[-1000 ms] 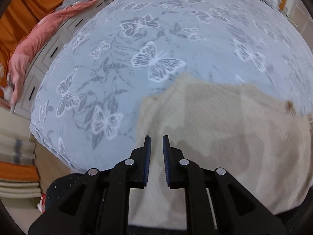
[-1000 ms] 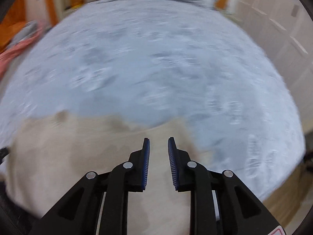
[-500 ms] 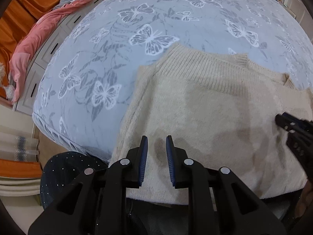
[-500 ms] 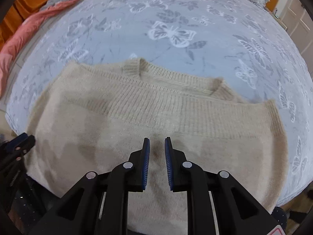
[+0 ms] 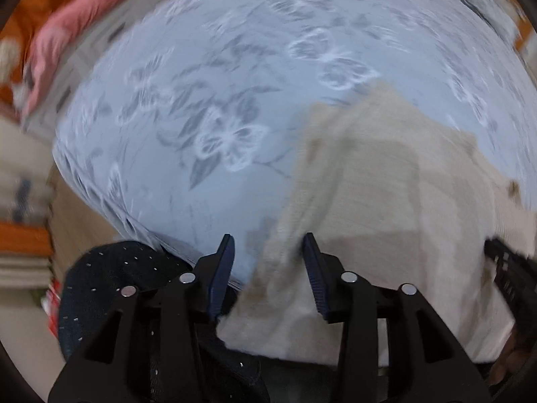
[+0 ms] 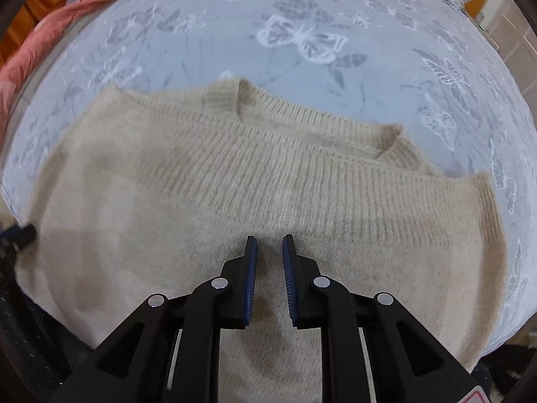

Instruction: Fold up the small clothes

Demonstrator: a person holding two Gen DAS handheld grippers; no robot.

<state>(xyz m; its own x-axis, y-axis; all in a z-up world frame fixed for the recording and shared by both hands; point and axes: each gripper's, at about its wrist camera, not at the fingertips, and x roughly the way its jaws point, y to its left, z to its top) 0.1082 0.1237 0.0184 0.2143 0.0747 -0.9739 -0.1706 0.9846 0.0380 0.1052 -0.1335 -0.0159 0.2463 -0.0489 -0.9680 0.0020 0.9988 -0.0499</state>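
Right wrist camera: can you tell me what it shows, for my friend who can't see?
A fuzzy cream sweater lies spread on a blue bedspread with white butterflies. The right gripper hangs over the sweater's middle, jaws slightly apart, holding nothing. A pink cloth sits far left.

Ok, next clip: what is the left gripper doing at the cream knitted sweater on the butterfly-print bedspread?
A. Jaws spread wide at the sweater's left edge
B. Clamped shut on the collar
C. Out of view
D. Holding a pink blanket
A: in the left wrist view the left gripper has its jaws spread wide, straddling the left edge of the cream knitted sweater, with nothing clamped.
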